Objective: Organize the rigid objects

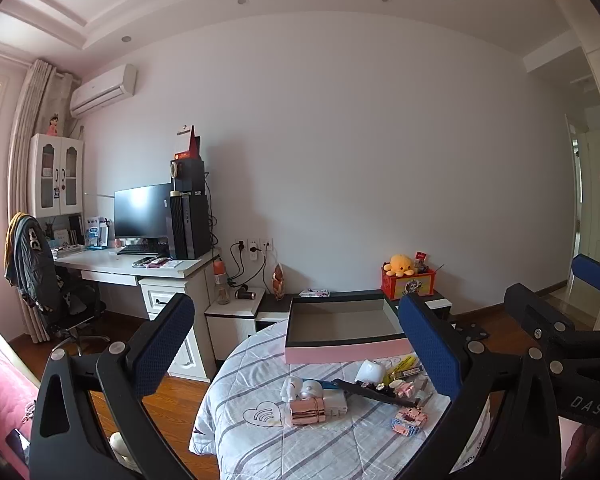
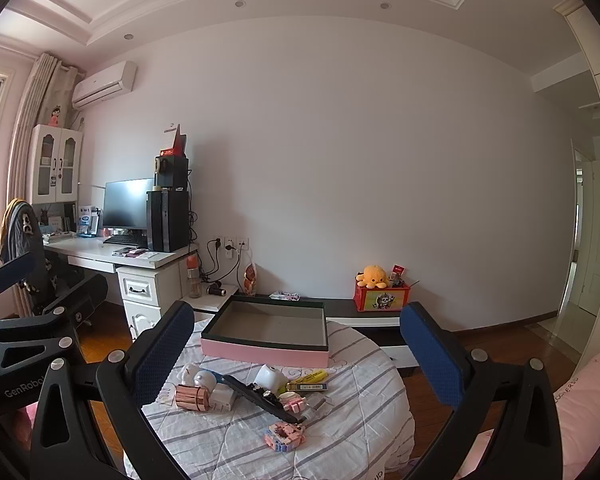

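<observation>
On the round table covered with a striped quilt point(image 2: 340, 440), small rigid objects point(image 2: 260, 392) are heaped before the empty pink box point(image 2: 268, 350); both the left gripper point(image 1: 296, 344) and right gripper point(image 2: 296, 348) are held spread, empty, ready for sorting.

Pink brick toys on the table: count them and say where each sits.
2. One brick toy lies nearest the camera on the striped cloth; the other sits farther back beside the black strap. More may hide in the pile.
</observation>
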Demonstrator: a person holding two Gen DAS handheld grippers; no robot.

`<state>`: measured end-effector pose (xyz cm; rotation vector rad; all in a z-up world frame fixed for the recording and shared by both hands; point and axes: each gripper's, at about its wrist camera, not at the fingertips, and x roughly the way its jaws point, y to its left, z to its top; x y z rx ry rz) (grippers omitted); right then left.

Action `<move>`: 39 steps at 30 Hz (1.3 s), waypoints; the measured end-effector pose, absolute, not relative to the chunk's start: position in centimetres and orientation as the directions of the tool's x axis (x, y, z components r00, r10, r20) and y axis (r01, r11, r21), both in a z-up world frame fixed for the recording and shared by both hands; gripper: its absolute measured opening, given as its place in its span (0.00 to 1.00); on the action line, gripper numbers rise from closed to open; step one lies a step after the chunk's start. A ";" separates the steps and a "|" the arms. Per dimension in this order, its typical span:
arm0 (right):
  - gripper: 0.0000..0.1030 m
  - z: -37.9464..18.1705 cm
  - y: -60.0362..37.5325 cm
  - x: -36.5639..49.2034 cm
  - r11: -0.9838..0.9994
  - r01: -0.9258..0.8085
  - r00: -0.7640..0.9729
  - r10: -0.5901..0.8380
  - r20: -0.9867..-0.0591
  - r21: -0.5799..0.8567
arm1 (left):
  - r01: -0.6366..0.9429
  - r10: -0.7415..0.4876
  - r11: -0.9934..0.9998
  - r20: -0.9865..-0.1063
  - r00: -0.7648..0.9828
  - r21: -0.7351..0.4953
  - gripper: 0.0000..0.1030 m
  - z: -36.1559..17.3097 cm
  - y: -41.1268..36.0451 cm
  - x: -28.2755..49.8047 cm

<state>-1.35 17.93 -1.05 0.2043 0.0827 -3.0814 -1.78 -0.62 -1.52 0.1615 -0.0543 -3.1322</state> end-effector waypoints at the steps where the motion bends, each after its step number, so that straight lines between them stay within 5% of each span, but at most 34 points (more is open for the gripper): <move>1: 1.00 -1.1 17.9 -1.4 -0.997 0.055 -0.990 -0.048 -0.134 -0.051 | 0.004 -0.007 -0.999 -0.101 -0.995 0.032 1.00 -1.6 -0.7 -1.9; 39: 1.00 -0.2 18.2 -6.0 -0.998 0.025 -0.992 -0.017 -0.125 -0.061 | 0.019 -0.022 -0.999 -0.109 -0.994 0.032 1.00 -0.2 0.0 -6.8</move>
